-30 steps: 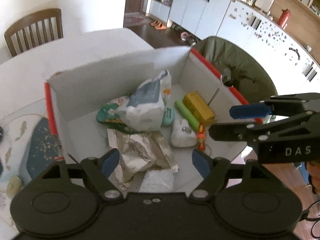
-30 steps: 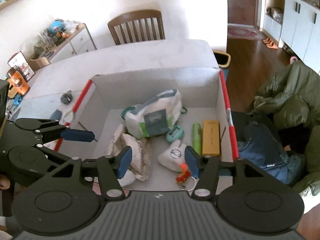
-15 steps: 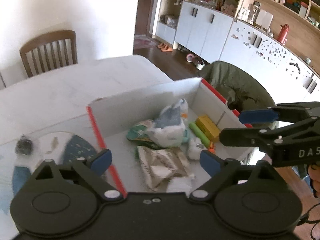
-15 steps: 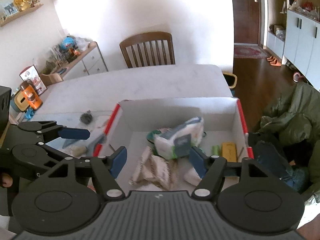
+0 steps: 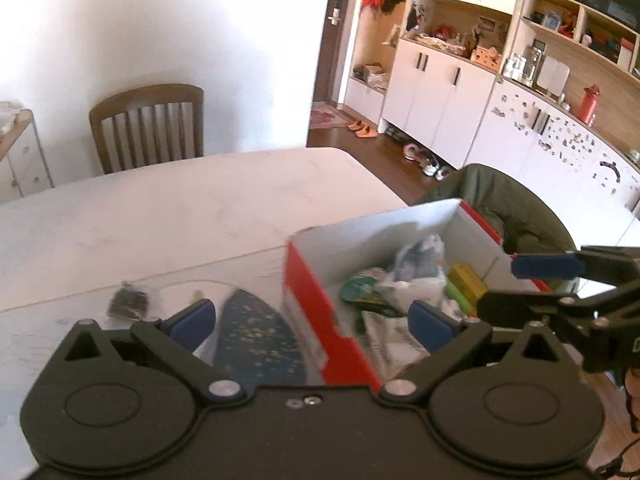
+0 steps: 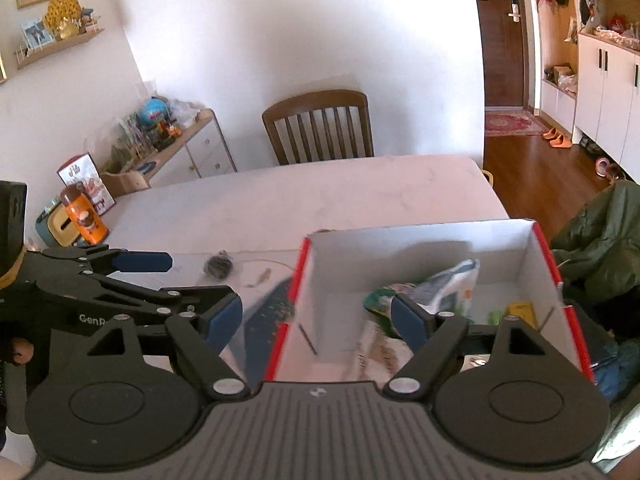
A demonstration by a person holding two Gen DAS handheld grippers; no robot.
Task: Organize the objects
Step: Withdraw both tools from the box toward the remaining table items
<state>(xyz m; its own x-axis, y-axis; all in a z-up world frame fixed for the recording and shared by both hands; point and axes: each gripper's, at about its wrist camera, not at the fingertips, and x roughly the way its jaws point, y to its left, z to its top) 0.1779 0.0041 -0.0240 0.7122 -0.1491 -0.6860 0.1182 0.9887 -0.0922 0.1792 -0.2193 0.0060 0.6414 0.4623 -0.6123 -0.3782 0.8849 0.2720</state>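
Two views, both motion-blurred. Left wrist: left claw (image 5: 310, 320) spread, empty, above the red-edged box (image 5: 320, 312) on the worktop (image 5: 180, 216); contents smeared. Right wrist: right claw (image 6: 318, 316) released, empty; small dark object (image 6: 219, 266) beside box, unidentifiable.

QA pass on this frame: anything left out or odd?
One small dark object sits alone on the table mat, outside the red-edged white box holding the other items. Both grippers' jaws are open, empty.
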